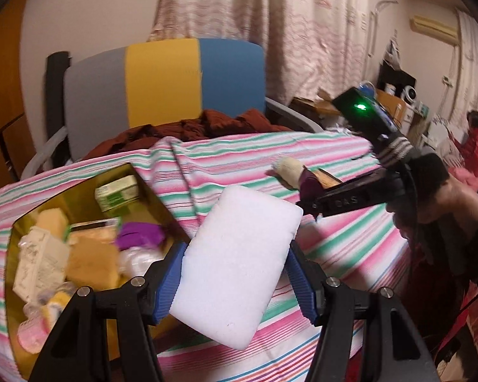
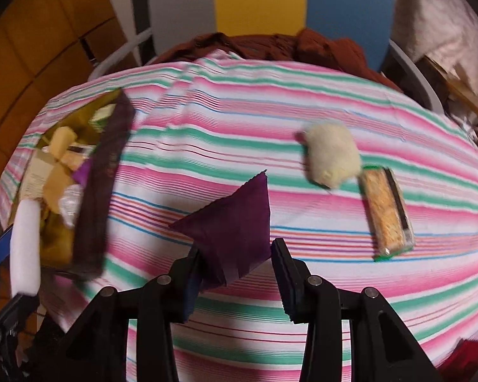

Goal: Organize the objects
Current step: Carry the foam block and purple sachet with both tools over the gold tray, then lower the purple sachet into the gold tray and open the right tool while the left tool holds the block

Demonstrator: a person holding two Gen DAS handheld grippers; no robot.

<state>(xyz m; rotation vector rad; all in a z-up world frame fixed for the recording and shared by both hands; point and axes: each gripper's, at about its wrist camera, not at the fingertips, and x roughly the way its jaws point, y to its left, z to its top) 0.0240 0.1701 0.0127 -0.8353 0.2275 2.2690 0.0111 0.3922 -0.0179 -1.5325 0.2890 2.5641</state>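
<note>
1. Left wrist view: the left gripper squeezes a white foam block between its blue pads, holding it up just beside the gold box. The box sits on the striped cloth. Inside it lie a green and white packet, yellow sponges, a purple thing, a white carton and something pink.
2. Right wrist view: the right gripper pinches a purple pouch above the cloth. The gold box is far to the left, full. A fluffy cream thing and a cracker pack lie on the cloth, touching.
</note>
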